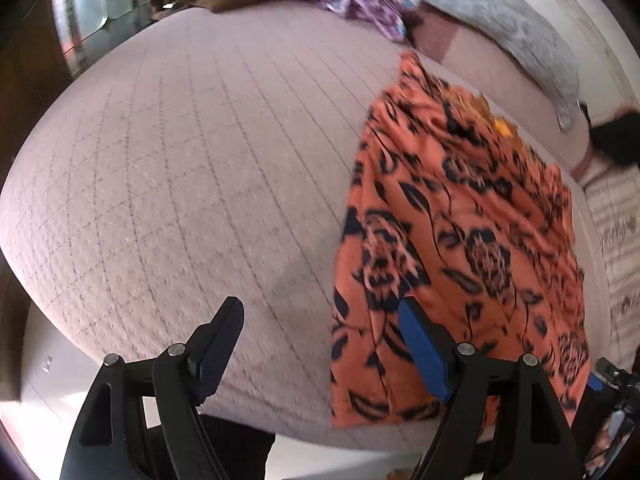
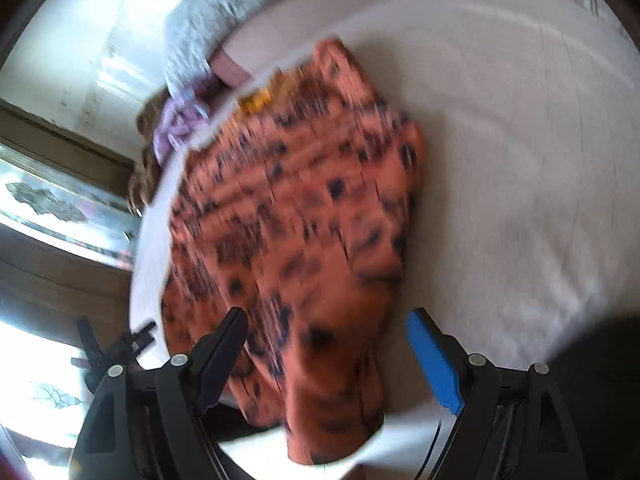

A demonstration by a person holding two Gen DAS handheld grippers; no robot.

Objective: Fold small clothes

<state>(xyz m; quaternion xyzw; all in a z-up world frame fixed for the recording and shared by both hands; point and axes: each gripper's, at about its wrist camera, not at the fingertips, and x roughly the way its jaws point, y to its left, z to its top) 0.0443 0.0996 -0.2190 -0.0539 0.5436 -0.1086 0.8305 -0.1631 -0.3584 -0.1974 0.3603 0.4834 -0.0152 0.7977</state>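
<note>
Your orange floral garment (image 1: 460, 240) lies flat on the bed (image 1: 180, 160). Both the left claw (image 1: 320, 344) and right claw (image 2: 326, 352) gape apart, holding nothing. Pinch the near corners squarely before folding.

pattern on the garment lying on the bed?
Orange garment with a dark floral print, roses and leaves. Sharpest in the left wrist view.

Daylight floods both views, blowing out to white glare at lower left of the right wrist view. That view is heavily motion-blurred (the orange garment (image 2: 304, 216) smears into streaks); the left is sharper. Fisheye edges curve, darkening into vignette.
</note>
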